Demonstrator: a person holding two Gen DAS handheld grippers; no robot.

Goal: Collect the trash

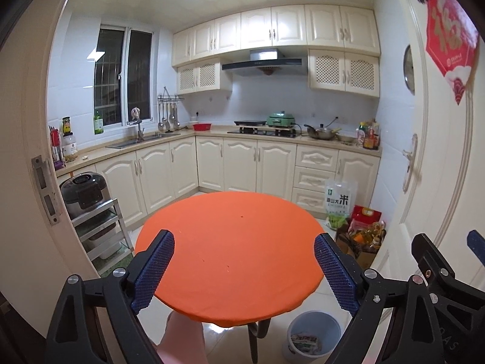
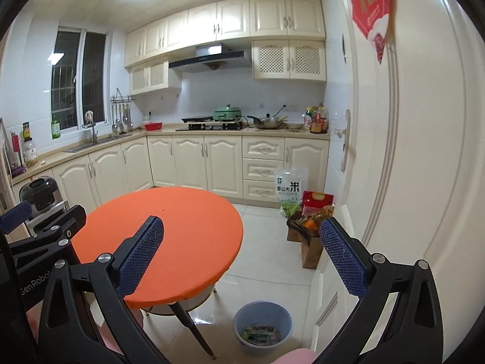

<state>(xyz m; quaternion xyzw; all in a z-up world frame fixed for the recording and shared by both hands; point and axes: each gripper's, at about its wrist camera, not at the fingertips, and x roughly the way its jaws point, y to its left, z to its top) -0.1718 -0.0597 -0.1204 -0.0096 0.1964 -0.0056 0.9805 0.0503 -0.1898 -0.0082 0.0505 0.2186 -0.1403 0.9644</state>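
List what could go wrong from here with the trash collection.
1. The blue bin stands on glossy floor tile close to the table leg; a gripper reaching down to it could knock the leg or push the bin.
2. The two open grippers, left gripper and right gripper, are side by side and could bump each other.
3. Only tiny specks show on the orange table top; wide pads may fail to pinch them.

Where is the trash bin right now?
The blue bin stands on the tiled floor just right of the round orange table, near its legs, low in both wrist views. Some wrappers already lie inside it.
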